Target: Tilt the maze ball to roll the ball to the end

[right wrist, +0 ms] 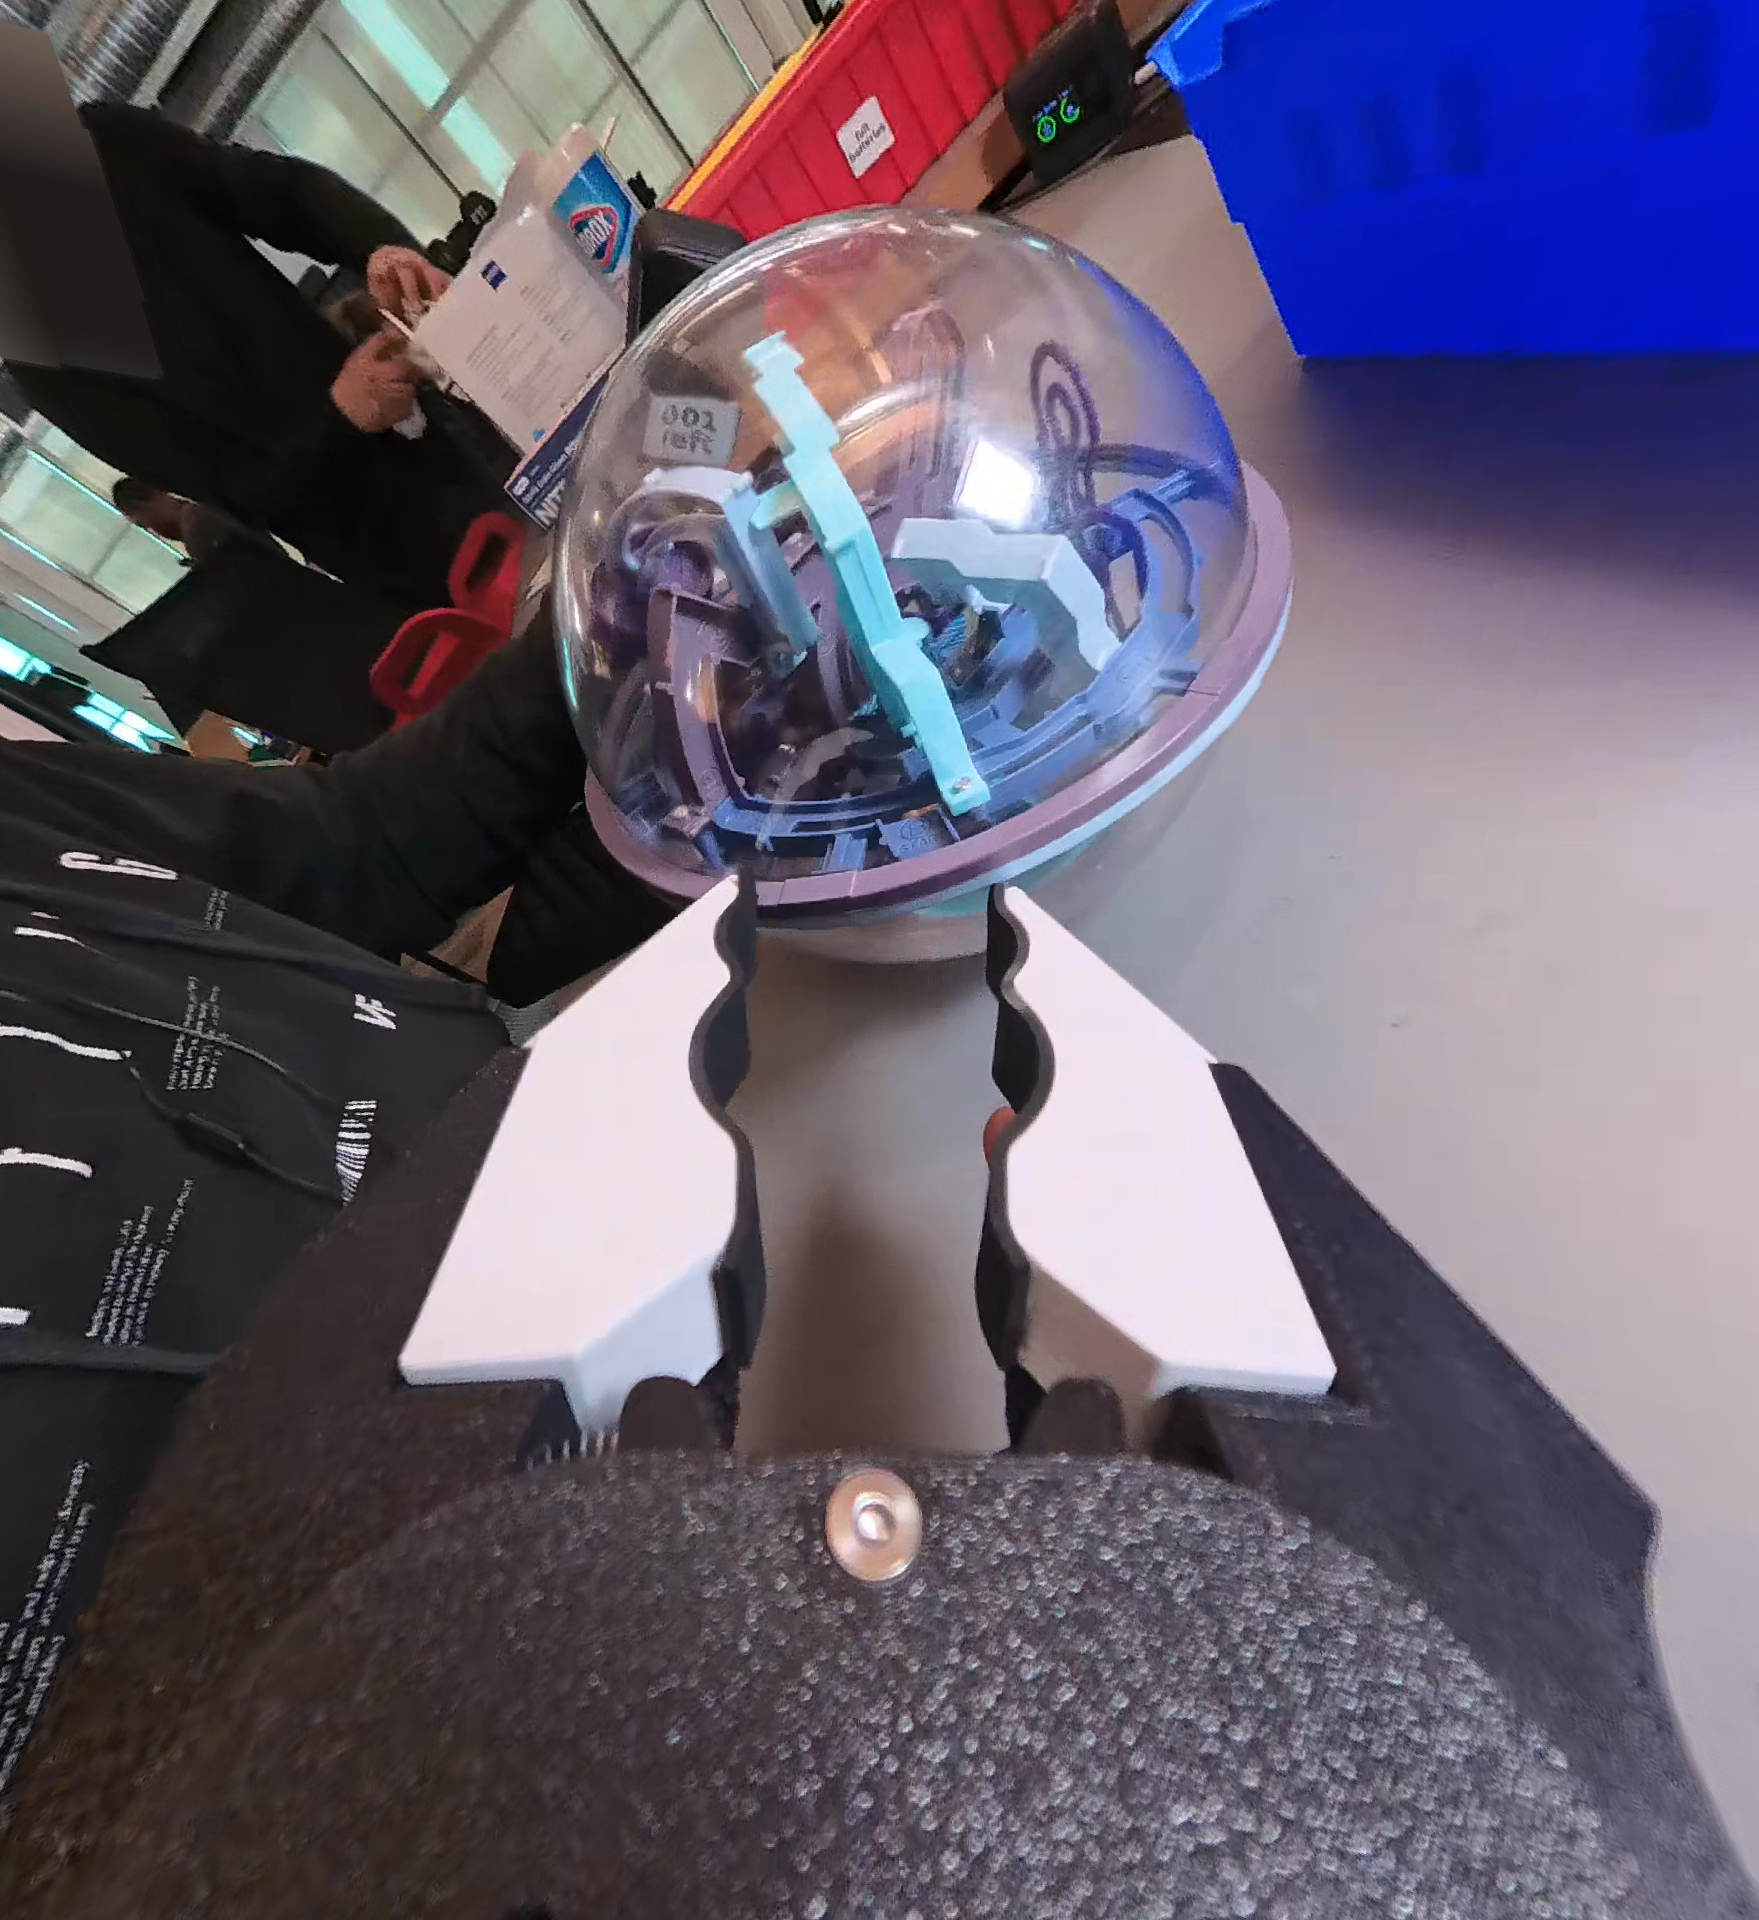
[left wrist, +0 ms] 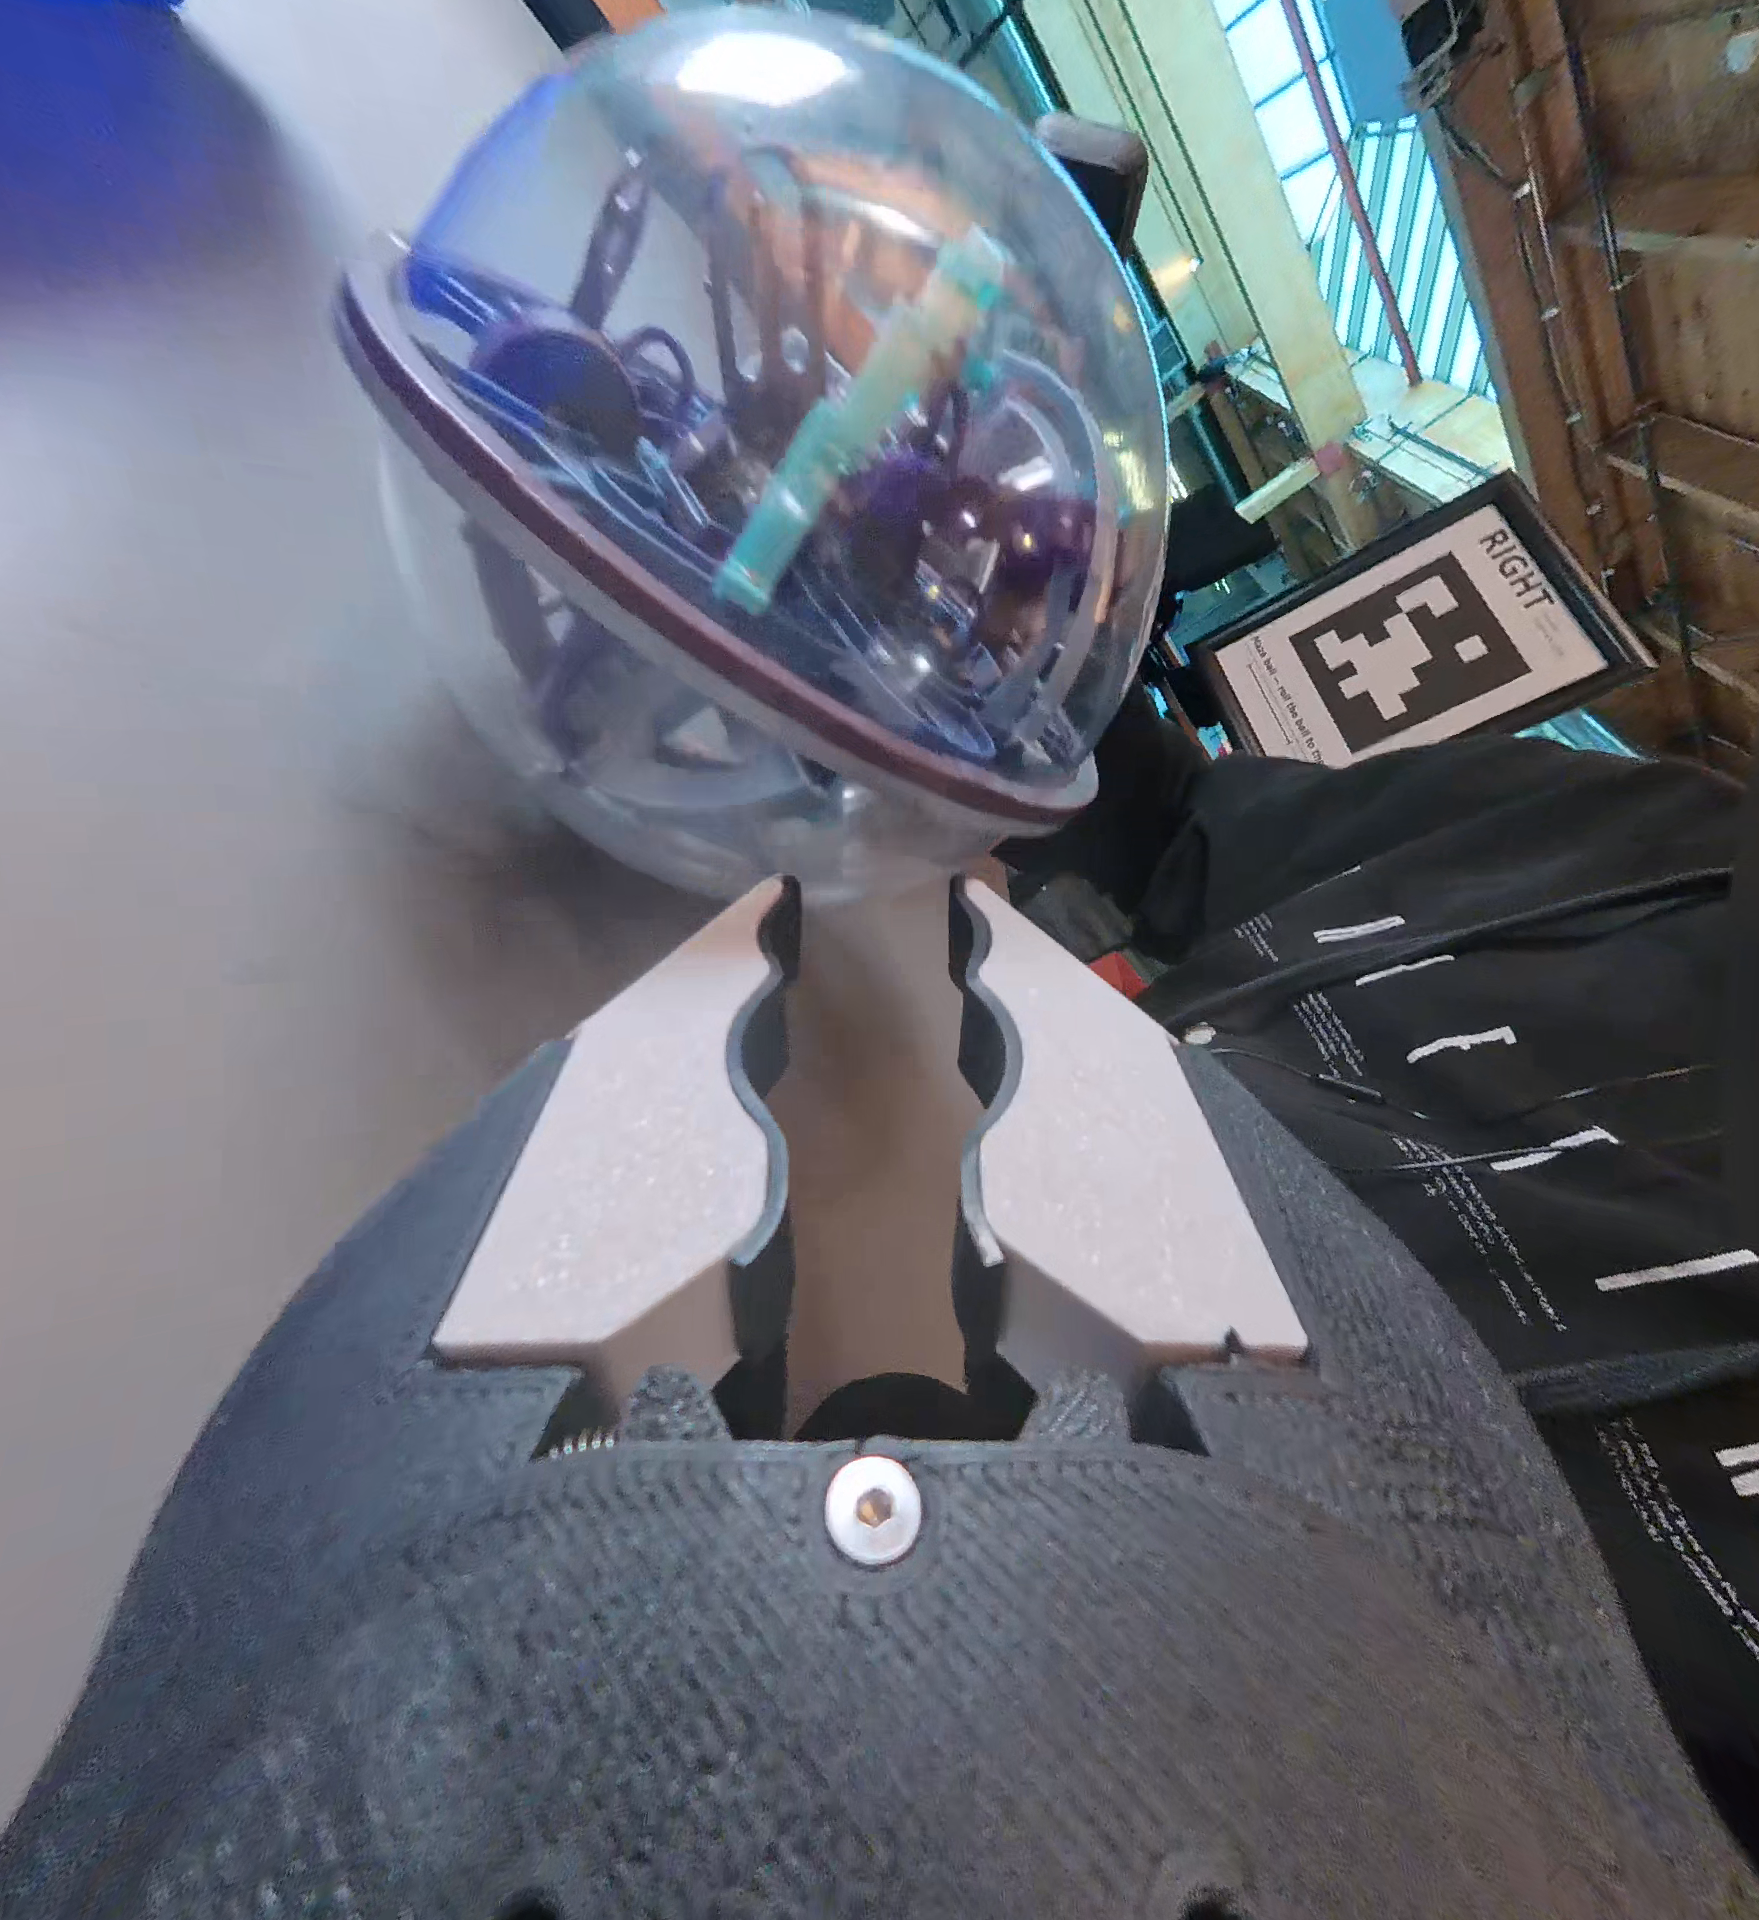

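The left tool (left wrist: 870, 894) had its fingers apart, the tips set against the lower shell of the maze ball (left wrist: 750, 499) just beneath the dark rim band (left wrist: 646, 613). Whether those tips bore on the shell with any force could not be told from the left wrist view. The ball lay straight ahead of this tool, along the line of the fingers, with the band running down from upper left to lower right. The grey desk (left wrist: 127, 831) lay to the left of the ball; whether the ball rested on it or was held clear could not be told.

The right tool (right wrist: 870, 894) likewise had its fingers apart, tips at the band (right wrist: 1114, 821) on the near underside of the ball (right wrist: 906, 540). Again contact looked likely, but a firm clamp was not shown. From this side the band rose toward the right and the pale blue track (right wrist: 875, 592) stood steeply inside the dome. The small rolling ball could not be picked out in either view. A blue bin (right wrist: 1529, 156) stood on the desk (right wrist: 1477, 935) beyond the ball to the right.

Judgement: both tools met the ball head-on from opposite sides at band level, neither clearly nearer. Any coming tilt would turn on that band axis.
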`<move>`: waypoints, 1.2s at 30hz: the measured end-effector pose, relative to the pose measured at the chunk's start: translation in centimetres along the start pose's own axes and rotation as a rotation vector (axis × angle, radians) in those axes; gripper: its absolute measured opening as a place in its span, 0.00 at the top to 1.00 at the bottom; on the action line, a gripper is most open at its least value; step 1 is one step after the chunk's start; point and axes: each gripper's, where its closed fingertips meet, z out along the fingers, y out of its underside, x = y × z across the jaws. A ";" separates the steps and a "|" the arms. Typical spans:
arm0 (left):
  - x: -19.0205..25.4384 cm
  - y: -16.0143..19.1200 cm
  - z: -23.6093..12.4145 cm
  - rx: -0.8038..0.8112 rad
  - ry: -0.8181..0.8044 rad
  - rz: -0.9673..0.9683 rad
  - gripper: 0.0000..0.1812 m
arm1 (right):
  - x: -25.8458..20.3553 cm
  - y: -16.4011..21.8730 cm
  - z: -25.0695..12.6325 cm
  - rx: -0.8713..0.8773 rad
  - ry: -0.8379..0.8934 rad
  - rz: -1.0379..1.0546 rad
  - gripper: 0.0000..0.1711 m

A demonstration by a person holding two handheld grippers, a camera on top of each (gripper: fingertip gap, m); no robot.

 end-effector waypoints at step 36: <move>-2.7 -3.9 -1.3 0.118 0.117 -0.150 0.72 | 1.9 -2.1 0.2 0.062 -0.076 0.092 0.71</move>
